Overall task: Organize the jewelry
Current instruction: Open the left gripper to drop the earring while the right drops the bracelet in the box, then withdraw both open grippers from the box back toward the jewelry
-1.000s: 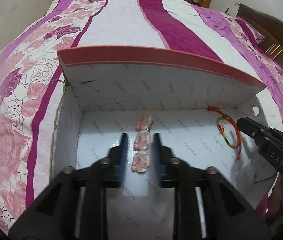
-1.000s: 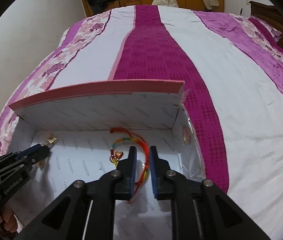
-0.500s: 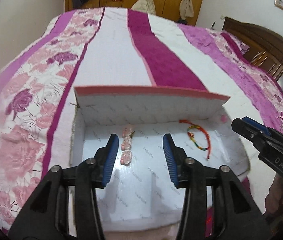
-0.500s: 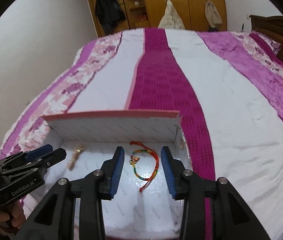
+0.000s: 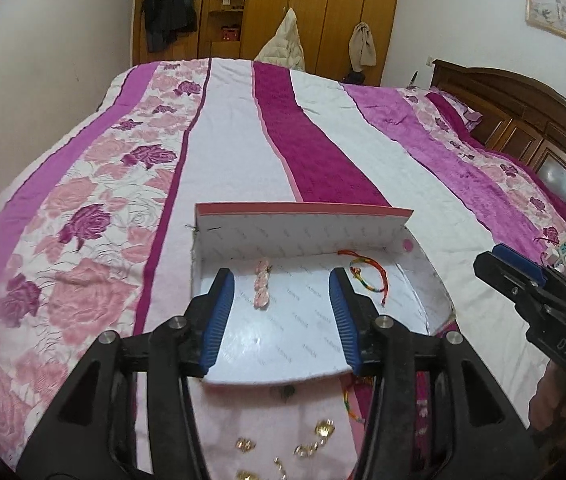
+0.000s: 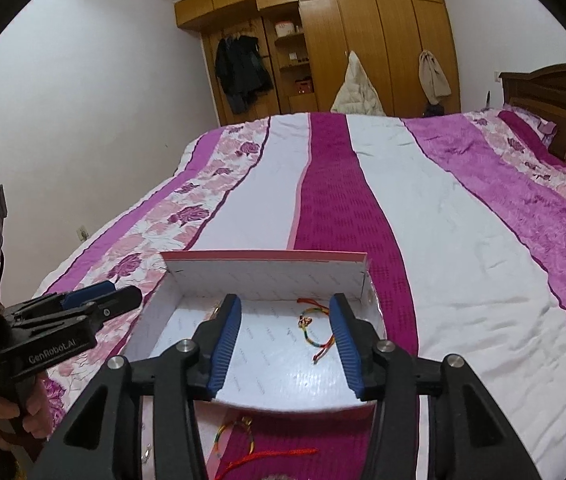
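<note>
— Pink-rimmed cardboard, that open box (image 5: 303,213) is sitting on the striped bedspread (image 5: 219,160), and two pieces are already lying inside it. How far along is the sorting looking to you?

— Partly done, I'd judge. A pink beaded bracelet (image 5: 262,285) is lying on the box floor toward its left side, and a rainbow cord bracelet (image 5: 367,278) with a red string is lying toward its right side, near the back wall. The two are resting well apart.

— And what is waiting outside the box?

— Quite a bit. Just in front of the box's near edge, small gold pieces (image 5: 315,440) are scattered on the bedspread, and another multicoloured cord bracelet (image 6: 235,434) and a loose red cord (image 6: 279,454) are lying there too.

— Are the grippers carrying anything?

— No. The left gripper (image 5: 281,316) is hovering over the box's near half with its jaws standing moderately apart; they have just been opening, and nothing is sitting between them. The right gripper (image 6: 285,344) is doing the same above the box's right half: jaws parted, just been opening, empty, with the rainbow bracelet lying on the floor beyond them.

— So what is coming up?

— Probably reaching for the pieces in front of the box; most of the loose items are still waiting there.
</note>
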Demonstrator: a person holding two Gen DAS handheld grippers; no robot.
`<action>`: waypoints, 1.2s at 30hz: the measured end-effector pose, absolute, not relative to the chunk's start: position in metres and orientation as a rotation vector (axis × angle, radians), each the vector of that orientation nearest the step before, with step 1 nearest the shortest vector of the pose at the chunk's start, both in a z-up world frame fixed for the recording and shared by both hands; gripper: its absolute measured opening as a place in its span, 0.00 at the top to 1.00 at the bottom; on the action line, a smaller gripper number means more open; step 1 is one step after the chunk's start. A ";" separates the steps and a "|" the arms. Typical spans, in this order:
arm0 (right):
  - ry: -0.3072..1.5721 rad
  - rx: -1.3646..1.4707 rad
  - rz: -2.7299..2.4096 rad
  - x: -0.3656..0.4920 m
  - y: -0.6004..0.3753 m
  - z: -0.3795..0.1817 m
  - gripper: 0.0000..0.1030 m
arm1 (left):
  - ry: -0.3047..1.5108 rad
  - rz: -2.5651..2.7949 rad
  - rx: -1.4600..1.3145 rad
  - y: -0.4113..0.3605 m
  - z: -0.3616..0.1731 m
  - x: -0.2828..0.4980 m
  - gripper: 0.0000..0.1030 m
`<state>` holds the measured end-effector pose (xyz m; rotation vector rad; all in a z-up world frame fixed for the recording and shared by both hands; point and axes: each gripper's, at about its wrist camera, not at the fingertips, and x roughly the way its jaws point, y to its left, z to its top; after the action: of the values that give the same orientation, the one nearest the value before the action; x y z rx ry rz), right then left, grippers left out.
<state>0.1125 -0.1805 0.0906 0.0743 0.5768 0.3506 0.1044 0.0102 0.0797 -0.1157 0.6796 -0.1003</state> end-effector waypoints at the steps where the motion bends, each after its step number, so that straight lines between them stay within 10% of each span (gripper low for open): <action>1: 0.573 0.074 0.352 0.106 -0.181 0.091 0.52 | 0.678 -0.098 -0.116 0.012 0.080 0.100 0.59; 36: 0.764 0.118 0.280 0.023 -0.215 0.007 0.51 | 0.892 -0.022 -0.085 0.026 -0.008 0.036 0.57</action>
<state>0.0225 -0.2151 0.0068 0.1180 0.7644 0.2798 0.0359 0.0262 -0.0084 -0.0846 0.8922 -0.0217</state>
